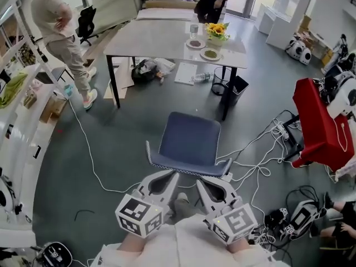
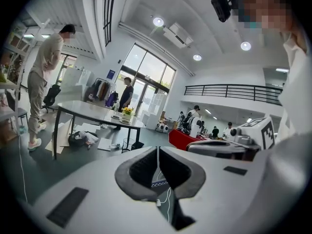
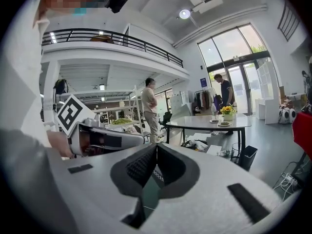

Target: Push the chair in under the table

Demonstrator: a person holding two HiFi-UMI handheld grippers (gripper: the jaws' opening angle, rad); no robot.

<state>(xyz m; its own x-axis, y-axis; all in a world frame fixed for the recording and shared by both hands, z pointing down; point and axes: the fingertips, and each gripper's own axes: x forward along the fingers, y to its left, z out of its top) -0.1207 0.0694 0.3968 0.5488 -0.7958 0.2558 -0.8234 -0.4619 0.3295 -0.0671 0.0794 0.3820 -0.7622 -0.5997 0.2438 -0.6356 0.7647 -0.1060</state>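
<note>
Nearest to me are my two tools, side by side. The left gripper (image 1: 176, 174) has its jaws closed pad to pad, and its own view shows only a thin seam between the dark pads, with nothing pinched there. The right gripper (image 1: 199, 182) is the same, jaws together and empty.

Directly in front of both sets of tips is the blue moulded chair with white stitched edging (image 1: 189, 141). Its near rim lies right at the tips, and I cannot tell whether either tip is actually pressing on it. In the left gripper view a strip of that stitched rim shows low down, just below the closed pads. White cables (image 1: 261, 149) trail over the grey floor to the right of the right gripper.

Ahead of the chair is a stretch of bare floor, then the grey rectangular table with black legs (image 1: 161, 40), so the chair stands well apart from the table and not under it.

On the table's far right part are a pot of yellow flowers (image 1: 217, 31) and two small plates (image 1: 203, 49). A black bin (image 1: 236, 88) stands by the right-hand leg.

Well off to the right of the right gripper is a red-draped stand (image 1: 320, 121). Far left of the left gripper, beside the table, stands a person in light clothes (image 1: 55, 21).
</note>
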